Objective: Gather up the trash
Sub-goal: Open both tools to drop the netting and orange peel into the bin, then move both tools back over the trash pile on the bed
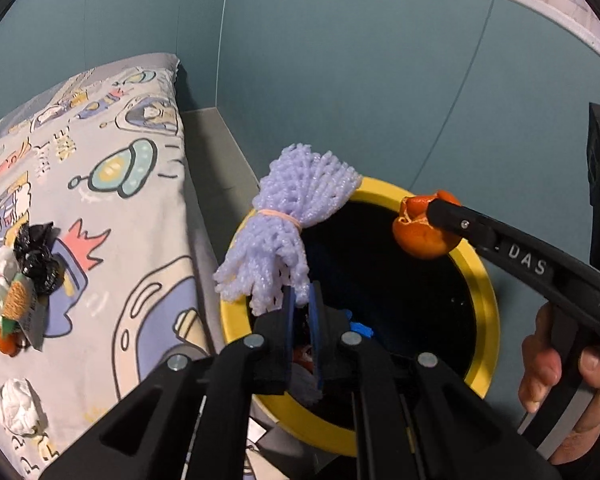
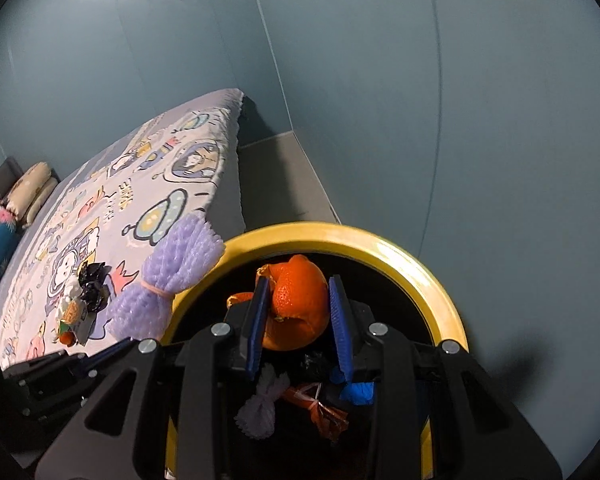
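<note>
Landmark: yellow-rimmed bin point(image 1: 482, 276), black inside, standing on the floor beside the bed point(image 1: 112, 216).

Left hand-held gripper point(image 1: 300, 312): clenched on the lower end of a purple foam fruit net point(image 1: 288, 224). The net is bunched with a rubber band around its middle. It hangs over the bin's rim on the bed side, upper end fanned out above the rim.

Right hand-held gripper point(image 2: 300, 316): grasping an orange peel point(image 2: 298, 300), blue pads on both sides of it. The peel is mostly whole, split open at the top. It is held above the bin opening, inside the rim line in the right wrist view. In the left wrist view it sits over the rim on the side away from the bed. A person's hand point(image 1: 560, 372) is on that gripper's handle.

Inside the bin: a small white foam net point(image 2: 260, 404), a red-orange wrapper point(image 2: 320, 404), something blue point(image 2: 358, 392), a black scrap point(image 2: 316, 360).

On the bed, well apart from the bin: a pile of trash point(image 1: 20, 280) with crumpled black plastic, white paper, a wrapper and an orange bit. A crumpled white tissue point(image 1: 16, 404) lies apart from that pile, nearer the camera. Cartoon-print sheet on the bed. Pillows point(image 2: 28, 196) at the bed's end farthest from the bin.

Teal wall panels behind the bin.
</note>
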A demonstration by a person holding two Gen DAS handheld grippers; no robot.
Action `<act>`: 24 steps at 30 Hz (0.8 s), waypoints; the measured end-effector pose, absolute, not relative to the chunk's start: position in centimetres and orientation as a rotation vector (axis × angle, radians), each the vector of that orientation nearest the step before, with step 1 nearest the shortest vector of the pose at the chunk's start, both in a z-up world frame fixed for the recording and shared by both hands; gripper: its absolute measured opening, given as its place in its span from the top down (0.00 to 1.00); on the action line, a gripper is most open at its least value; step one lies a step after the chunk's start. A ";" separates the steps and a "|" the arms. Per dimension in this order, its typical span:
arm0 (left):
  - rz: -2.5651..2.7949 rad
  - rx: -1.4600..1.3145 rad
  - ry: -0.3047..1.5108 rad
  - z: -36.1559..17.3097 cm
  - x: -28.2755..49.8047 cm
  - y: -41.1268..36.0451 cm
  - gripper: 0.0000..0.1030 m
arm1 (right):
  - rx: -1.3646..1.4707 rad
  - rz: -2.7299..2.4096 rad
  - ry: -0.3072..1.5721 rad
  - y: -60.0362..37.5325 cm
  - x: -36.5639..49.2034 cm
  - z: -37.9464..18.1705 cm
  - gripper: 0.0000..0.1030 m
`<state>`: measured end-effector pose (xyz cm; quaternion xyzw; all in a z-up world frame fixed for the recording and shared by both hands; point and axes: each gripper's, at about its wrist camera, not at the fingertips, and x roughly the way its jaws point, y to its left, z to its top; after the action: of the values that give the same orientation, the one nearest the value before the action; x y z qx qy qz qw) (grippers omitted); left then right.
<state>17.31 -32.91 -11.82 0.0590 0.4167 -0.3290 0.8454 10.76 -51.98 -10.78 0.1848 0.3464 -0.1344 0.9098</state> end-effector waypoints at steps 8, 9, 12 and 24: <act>-0.720 0.131 0.900 -13.0 17.3 -33.6 0.94 | 0.405 -0.260 0.713 -52.6 10.5 -11.5 0.71; -0.724 0.131 0.904 -13.1 17.3 -33.7 0.92 | 0.409 -0.261 0.709 -52.7 10.5 -11.5 0.70; -0.731 0.116 0.914 -13.2 17.2 -33.4 0.72 | 0.414 -0.273 0.706 -53.1 10.4 -11.3 0.66; -0.669 0.070 0.844 -10.6 18.0 -29.2 0.55 | 0.411 -0.287 0.696 -52.5 9.5 -10.0 0.56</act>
<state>17.98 -29.15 -10.61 0.0334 0.4017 -0.3187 0.8579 9.50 -52.54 -10.04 0.1991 0.3375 -0.1392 0.9094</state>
